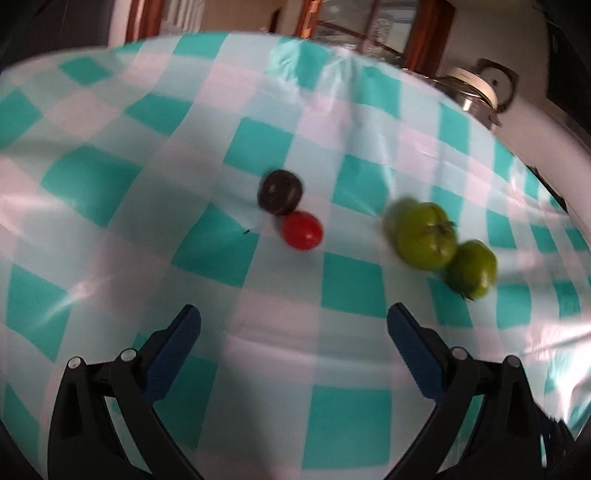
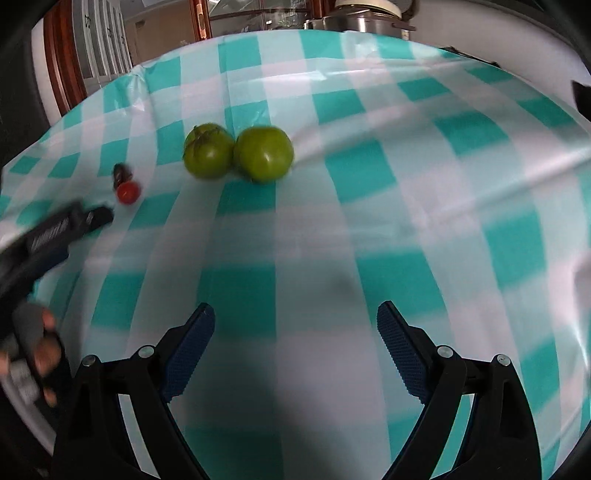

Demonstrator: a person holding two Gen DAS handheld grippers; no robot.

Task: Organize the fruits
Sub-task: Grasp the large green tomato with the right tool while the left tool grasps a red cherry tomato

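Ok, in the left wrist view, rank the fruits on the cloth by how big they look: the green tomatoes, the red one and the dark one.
1. Green tomato with the stem showing
2. Other green tomato; it lies nearer the camera, so the gap is unsure
3. Dark fruit and red tomato: too alike to rank

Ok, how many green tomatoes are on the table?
2. They sit touching side by side: one with its stem showing, nearer the red tomato, the other on its far side.

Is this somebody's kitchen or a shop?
Probably a home kitchen or dining room. A checked tablecloth covers the table, a steel pot with a lid stands behind it, and a wooden glass-fronted cabinet stands by the wall.
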